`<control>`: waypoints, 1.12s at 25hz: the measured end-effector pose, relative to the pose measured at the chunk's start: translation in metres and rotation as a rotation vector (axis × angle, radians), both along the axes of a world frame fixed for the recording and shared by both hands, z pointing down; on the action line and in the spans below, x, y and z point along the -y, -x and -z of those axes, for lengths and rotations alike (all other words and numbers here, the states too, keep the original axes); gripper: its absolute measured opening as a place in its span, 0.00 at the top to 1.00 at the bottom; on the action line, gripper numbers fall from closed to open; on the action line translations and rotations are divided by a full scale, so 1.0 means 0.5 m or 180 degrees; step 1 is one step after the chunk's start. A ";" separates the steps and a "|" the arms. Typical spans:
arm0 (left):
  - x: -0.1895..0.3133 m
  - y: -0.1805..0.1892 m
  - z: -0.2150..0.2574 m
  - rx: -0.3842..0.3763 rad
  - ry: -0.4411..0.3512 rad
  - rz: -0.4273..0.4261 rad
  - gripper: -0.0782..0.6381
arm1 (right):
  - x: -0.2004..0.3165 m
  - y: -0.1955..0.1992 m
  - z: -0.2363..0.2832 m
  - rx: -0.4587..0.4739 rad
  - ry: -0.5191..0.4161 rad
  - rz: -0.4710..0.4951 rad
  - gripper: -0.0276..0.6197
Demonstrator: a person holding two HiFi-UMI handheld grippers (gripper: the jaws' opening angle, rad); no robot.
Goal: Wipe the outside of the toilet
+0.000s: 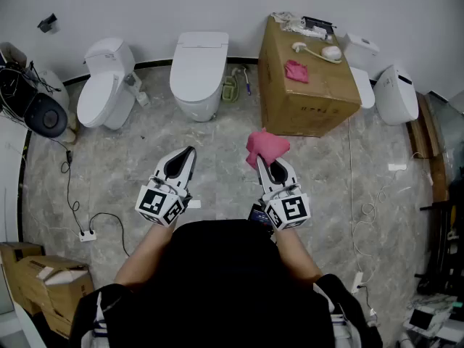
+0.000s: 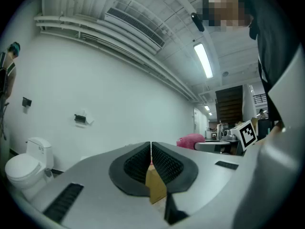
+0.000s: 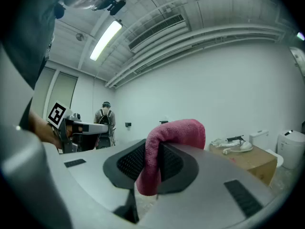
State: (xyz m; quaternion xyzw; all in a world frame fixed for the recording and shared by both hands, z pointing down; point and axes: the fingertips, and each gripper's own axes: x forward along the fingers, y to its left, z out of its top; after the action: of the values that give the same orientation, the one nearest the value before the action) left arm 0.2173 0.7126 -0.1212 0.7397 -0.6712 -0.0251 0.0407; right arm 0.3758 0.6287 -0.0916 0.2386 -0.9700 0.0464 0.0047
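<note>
A white toilet (image 1: 198,72) with its lid down stands against the far wall, straight ahead of me across bare floor. My right gripper (image 1: 263,160) is shut on a pink cloth (image 1: 265,147), which bunches up over the jaw tips; the same pink cloth (image 3: 164,147) hangs between the black pads in the right gripper view. My left gripper (image 1: 188,154) is shut with nothing in it, its pads (image 2: 143,163) pressed together. Both grippers are held level in front of my body, well short of the toilet.
Another white toilet (image 1: 105,89) stands at the left wall, also in the left gripper view (image 2: 25,168). A cardboard box (image 1: 304,82) at the right carries a second pink cloth (image 1: 296,71) and a brush. More toilets (image 1: 384,89) stand far right. Cables and a power strip (image 1: 87,234) lie on the marble floor.
</note>
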 end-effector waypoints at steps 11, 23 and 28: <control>-0.008 0.030 -0.015 0.0006 0.0089 0.0328 0.86 | 0.020 -0.038 0.011 0.0140 -0.0020 -0.0123 0.85; 0.063 -0.063 -0.035 -0.0195 0.0111 0.0105 0.86 | 0.107 -0.179 -0.013 0.0248 -0.0014 -0.0340 0.85; 0.088 -0.082 -0.045 0.0044 0.0209 0.0032 0.86 | 0.145 -0.192 -0.040 0.0232 0.0118 -0.0363 0.85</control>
State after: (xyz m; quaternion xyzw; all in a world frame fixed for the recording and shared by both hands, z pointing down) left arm 0.2584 0.6686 -0.0986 0.7348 -0.6756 0.0019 0.0602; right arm 0.4718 0.5559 -0.0717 0.2915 -0.9533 0.0733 -0.0289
